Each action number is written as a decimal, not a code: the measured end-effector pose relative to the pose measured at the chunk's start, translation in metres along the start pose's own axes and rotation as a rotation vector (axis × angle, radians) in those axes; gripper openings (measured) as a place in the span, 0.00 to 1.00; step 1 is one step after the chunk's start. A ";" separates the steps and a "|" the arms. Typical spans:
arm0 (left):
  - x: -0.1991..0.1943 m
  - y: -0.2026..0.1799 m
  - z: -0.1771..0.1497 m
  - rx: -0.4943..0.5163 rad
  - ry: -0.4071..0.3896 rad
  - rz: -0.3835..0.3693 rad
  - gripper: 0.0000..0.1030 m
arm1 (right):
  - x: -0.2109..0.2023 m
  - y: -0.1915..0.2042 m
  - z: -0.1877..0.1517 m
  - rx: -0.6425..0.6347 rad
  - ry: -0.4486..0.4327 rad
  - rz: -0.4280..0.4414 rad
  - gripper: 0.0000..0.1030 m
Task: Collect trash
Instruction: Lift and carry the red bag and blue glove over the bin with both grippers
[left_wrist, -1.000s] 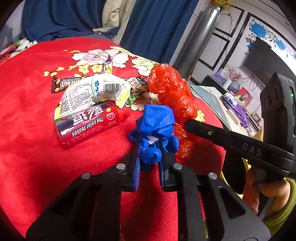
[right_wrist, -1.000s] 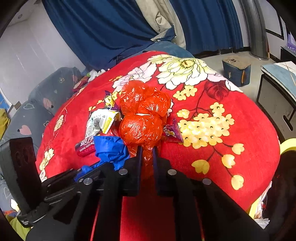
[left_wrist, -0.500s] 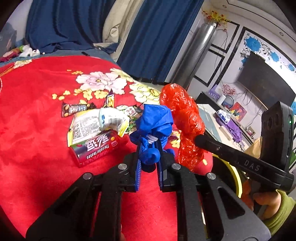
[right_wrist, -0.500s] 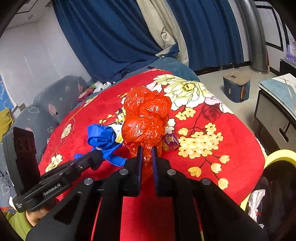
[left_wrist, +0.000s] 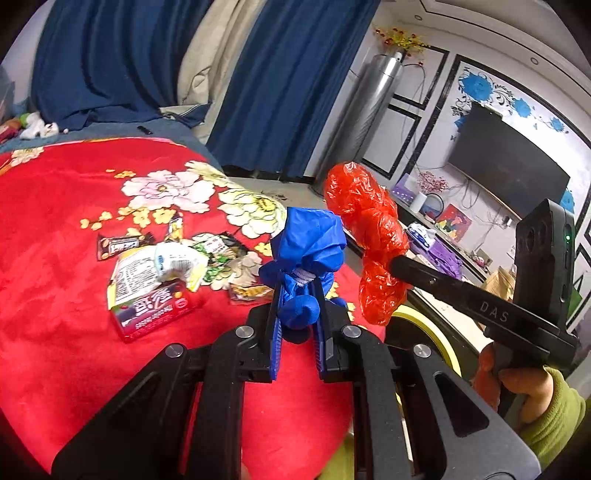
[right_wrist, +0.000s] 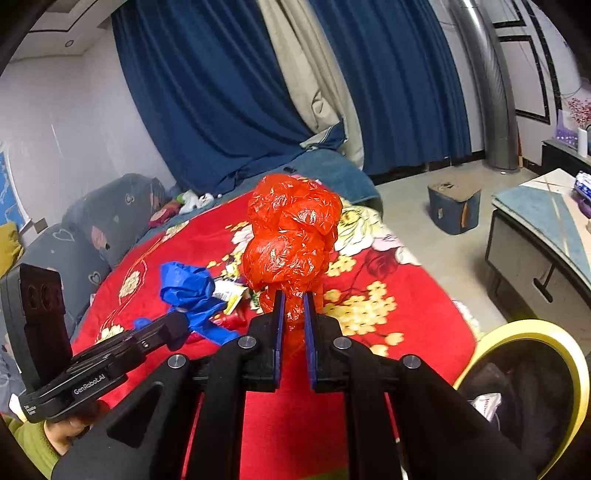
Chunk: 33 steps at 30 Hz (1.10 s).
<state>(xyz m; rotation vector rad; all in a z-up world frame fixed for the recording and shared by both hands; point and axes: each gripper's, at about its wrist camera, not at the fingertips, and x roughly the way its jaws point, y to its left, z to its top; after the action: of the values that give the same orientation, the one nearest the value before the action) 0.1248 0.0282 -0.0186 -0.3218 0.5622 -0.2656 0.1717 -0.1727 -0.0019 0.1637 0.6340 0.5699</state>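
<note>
My left gripper (left_wrist: 297, 291) is shut on a crumpled blue plastic bag (left_wrist: 308, 245), held up above the red flowered blanket (left_wrist: 48, 229). My right gripper (right_wrist: 293, 299) is shut on a crumpled red plastic bag (right_wrist: 291, 240), also lifted off the blanket. In the left wrist view the red bag (left_wrist: 369, 229) hangs just right of the blue one. The right wrist view shows the blue bag (right_wrist: 188, 286) to the left. Wrappers lie on the blanket: a red drink carton (left_wrist: 151, 314), a white packet (left_wrist: 155, 267) and a dark candy bar (left_wrist: 118, 245).
A yellow-rimmed black bin (right_wrist: 528, 373) stands at the right by the bed's edge. Blue curtains (right_wrist: 229, 92) hang behind. A low cabinet (right_wrist: 539, 247) and a small blue stool (right_wrist: 454, 208) stand on the floor at the right. Grey cushions (right_wrist: 85, 236) lie at the left.
Both grippers have risen with their bags, which now hang clear of the blanket. The wrappers on the blanket look farther away and lower in view.
</note>
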 end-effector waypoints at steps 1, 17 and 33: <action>0.001 -0.002 0.000 0.004 0.001 -0.002 0.08 | -0.002 -0.003 0.000 0.007 -0.003 -0.001 0.10; 0.010 -0.049 -0.011 0.105 0.019 -0.065 0.09 | -0.049 -0.054 -0.005 0.066 -0.081 -0.113 0.10; 0.033 -0.091 -0.017 0.203 0.058 -0.121 0.09 | -0.080 -0.106 -0.021 0.128 -0.133 -0.217 0.09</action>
<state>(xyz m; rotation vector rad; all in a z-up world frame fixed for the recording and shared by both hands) 0.1278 -0.0704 -0.0149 -0.1522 0.5682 -0.4465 0.1544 -0.3060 -0.0105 0.2480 0.5509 0.3067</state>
